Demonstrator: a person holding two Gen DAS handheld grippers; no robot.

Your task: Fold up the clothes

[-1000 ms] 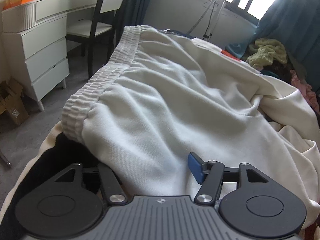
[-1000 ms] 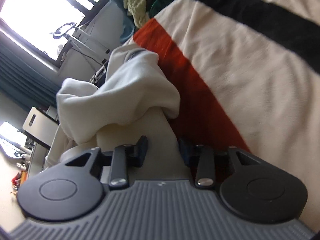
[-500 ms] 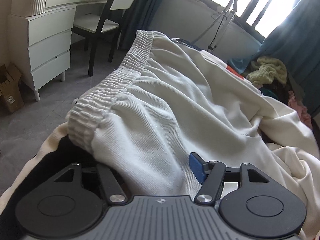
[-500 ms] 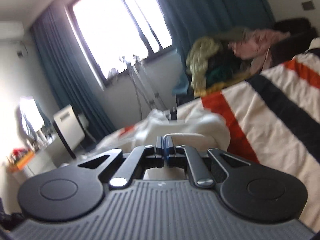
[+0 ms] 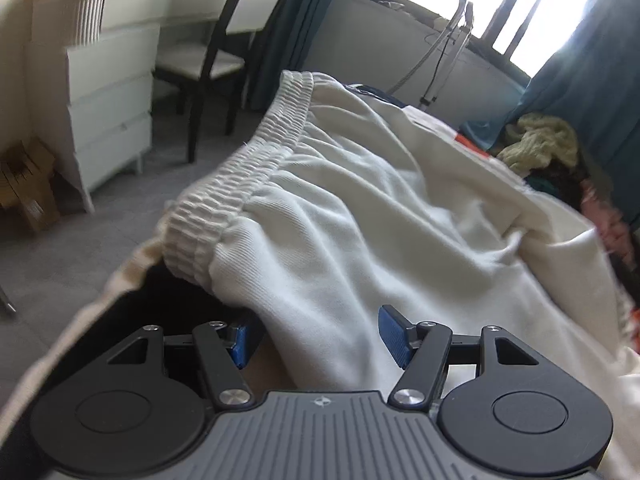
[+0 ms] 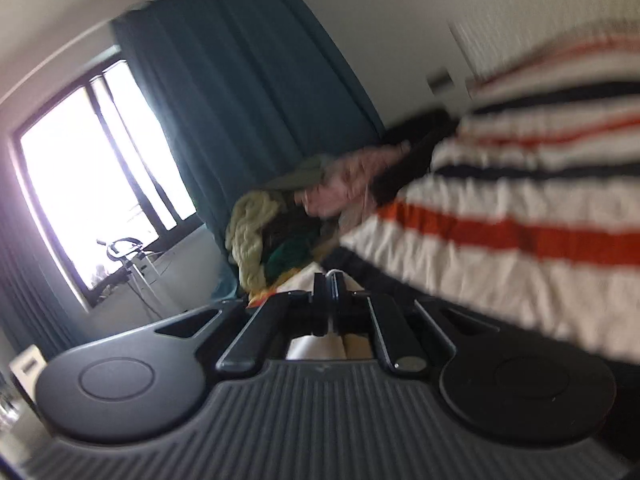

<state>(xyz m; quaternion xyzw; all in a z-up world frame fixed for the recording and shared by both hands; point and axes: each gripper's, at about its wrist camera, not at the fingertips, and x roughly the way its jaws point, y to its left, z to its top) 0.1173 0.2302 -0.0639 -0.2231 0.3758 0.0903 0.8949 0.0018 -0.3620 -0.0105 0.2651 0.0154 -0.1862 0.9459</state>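
White sweatpants [image 5: 360, 208] with a ribbed elastic waistband [image 5: 240, 176] lie spread on the bed in the left wrist view. My left gripper [image 5: 316, 334] is open, its blue-padded fingers either side of the pants' near edge, which rests between them. My right gripper [image 6: 330, 300] is shut on a thin fold of the white fabric [image 6: 316, 346], lifted above the striped bed cover [image 6: 520, 216]. The view is blurred.
A white drawer unit [image 5: 108, 112] and a dark chair [image 5: 208, 64] stand left of the bed, with a cardboard box [image 5: 24, 184] on the grey floor. A pile of clothes [image 6: 280, 220] sits by the blue curtain [image 6: 240, 100] and window.
My right gripper shut on the white fabric and lifted, swinging toward the curtain and wall. My left gripper pulled back a little, so its left blue pad now shows.
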